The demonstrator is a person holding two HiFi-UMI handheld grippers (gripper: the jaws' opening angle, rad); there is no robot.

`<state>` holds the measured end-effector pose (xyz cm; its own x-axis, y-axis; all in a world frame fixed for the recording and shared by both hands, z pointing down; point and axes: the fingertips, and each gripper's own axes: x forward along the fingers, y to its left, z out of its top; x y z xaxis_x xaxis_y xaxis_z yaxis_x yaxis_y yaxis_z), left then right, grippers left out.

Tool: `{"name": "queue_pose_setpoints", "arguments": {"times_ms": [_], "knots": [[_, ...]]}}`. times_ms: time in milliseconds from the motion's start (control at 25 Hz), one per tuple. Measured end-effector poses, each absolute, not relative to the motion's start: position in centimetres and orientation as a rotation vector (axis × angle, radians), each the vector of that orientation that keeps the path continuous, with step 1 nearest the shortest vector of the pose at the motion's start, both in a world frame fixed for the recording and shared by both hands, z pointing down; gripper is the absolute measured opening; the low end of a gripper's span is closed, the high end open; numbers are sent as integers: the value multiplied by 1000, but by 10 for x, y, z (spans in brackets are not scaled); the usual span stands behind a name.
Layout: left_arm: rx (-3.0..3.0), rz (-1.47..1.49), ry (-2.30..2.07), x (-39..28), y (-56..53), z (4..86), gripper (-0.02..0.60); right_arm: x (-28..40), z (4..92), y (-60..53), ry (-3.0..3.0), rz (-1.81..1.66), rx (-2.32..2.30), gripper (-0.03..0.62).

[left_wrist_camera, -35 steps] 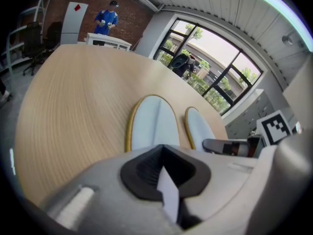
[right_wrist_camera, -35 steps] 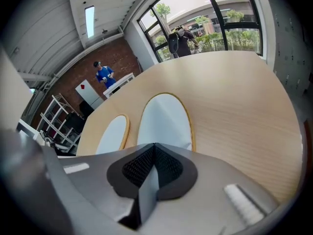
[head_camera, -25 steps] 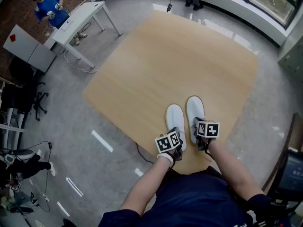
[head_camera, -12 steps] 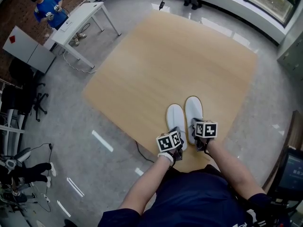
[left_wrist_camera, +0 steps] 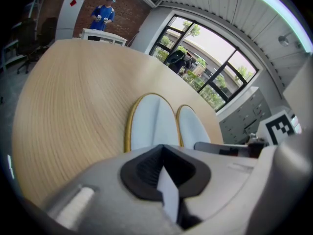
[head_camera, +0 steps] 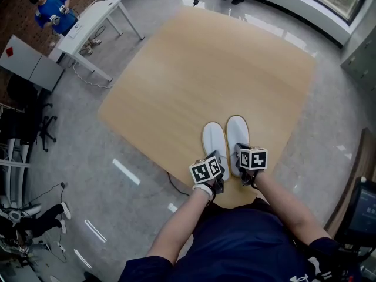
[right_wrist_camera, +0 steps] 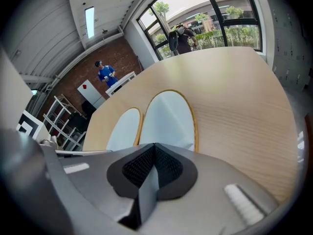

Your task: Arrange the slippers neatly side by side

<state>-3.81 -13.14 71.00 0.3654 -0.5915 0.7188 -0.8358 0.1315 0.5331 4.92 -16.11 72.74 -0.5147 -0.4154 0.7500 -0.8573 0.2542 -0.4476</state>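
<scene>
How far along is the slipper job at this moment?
Done: left slipper and right slipper lie parallel, side by side on the table. In hand: left gripper and right gripper each pinch a heel edge. Left: release both.

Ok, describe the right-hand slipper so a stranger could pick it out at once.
Find the large light wooden table; at its near edge two pale slippers lie side by side. Yours is the right slipper, heel pinched by the right gripper, toe reaching slightly past the left slipper.

Your left slipper (head_camera: 214,141) and right slipper (head_camera: 237,133), white, tan-rimmed, lie flat, side by side, toes away, by the surface's (head_camera: 194,81) near edge.
</scene>
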Motion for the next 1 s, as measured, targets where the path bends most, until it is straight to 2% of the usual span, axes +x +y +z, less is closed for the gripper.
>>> {"name": "queue_pose_setpoints", "arguments": {"times_ms": [440, 560, 720, 1000], "knots": [[1569, 283, -1324, -38, -133, 713, 3, 51, 730, -158, -2044, 1194, 1140, 8], [1535, 217, -1320, -40, -134, 711, 3, 50, 728, -159, -2078, 1299, 1144, 8], [1615, 130, -1308, -48, -138, 671, 3, 56, 692, -167, -2191, 1438, 1184, 9], [1769, 71, -1268, -55, -111, 598, 3, 80, 610, -142, -2315, 1338, 1179, 8]]}}
